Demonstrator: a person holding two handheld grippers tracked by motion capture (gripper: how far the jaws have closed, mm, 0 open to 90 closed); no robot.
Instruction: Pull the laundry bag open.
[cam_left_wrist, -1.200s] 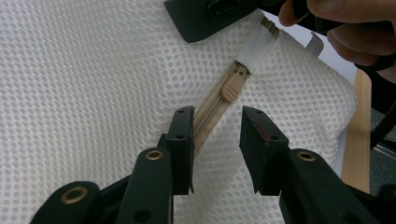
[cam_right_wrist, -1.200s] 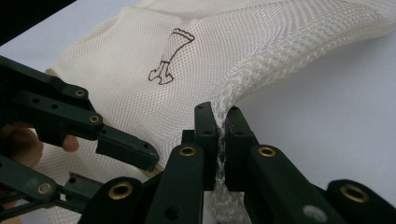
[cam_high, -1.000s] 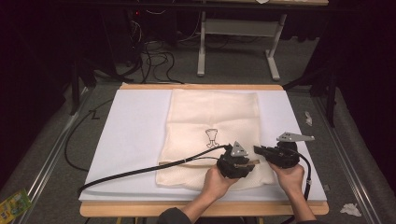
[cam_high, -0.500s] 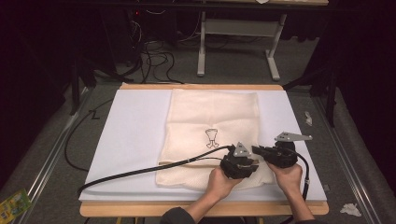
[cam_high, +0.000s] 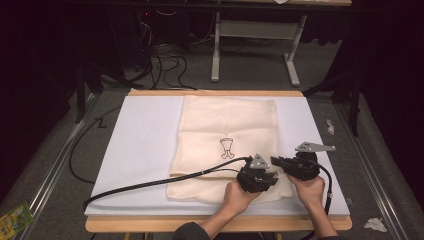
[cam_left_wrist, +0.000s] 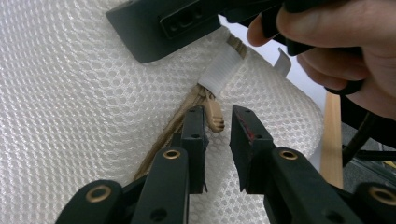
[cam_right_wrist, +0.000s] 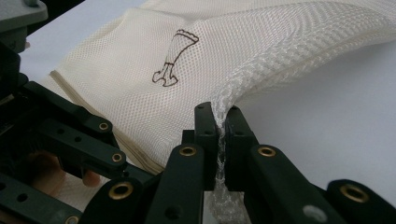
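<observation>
Two grippers work at the near right corner of a cream mesh bag (cam_high: 227, 145), which lies flat on the white pad (cam_high: 145, 150), its long axis running away from the person. Right gripper (cam_right_wrist: 220, 122) is clamped on a lifted fold of mesh. Left gripper (cam_left_wrist: 219, 128) has its jaws apart around the tan zip pull (cam_left_wrist: 215, 115), not touching it
</observation>
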